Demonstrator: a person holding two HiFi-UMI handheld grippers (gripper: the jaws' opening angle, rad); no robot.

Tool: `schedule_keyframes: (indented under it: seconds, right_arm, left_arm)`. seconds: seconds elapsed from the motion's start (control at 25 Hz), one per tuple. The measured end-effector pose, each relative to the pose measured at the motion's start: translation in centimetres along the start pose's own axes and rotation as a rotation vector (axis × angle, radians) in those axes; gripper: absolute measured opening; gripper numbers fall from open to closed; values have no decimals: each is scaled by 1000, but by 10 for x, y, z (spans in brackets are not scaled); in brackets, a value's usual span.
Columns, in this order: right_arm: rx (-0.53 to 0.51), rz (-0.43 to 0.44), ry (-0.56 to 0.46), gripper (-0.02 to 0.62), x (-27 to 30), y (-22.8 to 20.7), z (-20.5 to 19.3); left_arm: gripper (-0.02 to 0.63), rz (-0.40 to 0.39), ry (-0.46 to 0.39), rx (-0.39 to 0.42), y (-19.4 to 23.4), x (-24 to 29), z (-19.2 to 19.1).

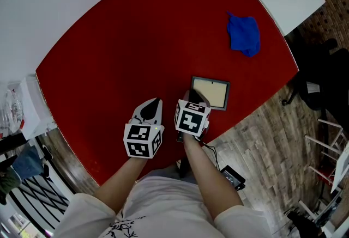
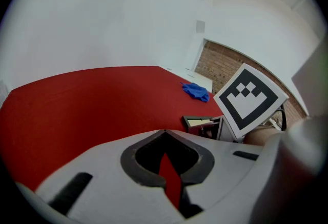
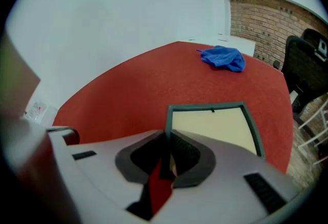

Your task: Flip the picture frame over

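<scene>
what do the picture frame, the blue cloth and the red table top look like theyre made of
Picture frame: dull grey-green border, smooth and matte, likely plastic or painted wood; the cream insert looks like card or backing board.
Blue cloth: soft fabric, crumpled into folds.
Red table top: matte, faintly grainy, probably felt or cloth covering.

Picture frame [image 1: 210, 93] on table [image 1: 136, 41] near its front edge; cloth [image 1: 243, 34] behind, well apart. Left gripper [image 1: 154, 103] beside right gripper [image 1: 190, 96], before the frame
</scene>
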State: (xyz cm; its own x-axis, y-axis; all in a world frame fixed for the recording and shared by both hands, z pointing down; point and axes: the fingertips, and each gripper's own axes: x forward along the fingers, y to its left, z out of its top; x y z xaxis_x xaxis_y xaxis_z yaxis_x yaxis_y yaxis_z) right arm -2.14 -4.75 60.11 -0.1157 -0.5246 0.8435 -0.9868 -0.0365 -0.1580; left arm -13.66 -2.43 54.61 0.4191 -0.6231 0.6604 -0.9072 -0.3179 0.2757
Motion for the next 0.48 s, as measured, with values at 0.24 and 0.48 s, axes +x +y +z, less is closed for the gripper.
schedule_keyframes:
  seconds: [0.24, 0.48]
  right_arm:
    - [75, 89, -38, 43, -20, 7, 15]
    - [187, 220, -70, 42, -43, 15, 33]
  left_arm:
    - [6, 3, -2, 0, -1, 0, 1]
    - [6, -2, -2, 2, -4, -2, -1]
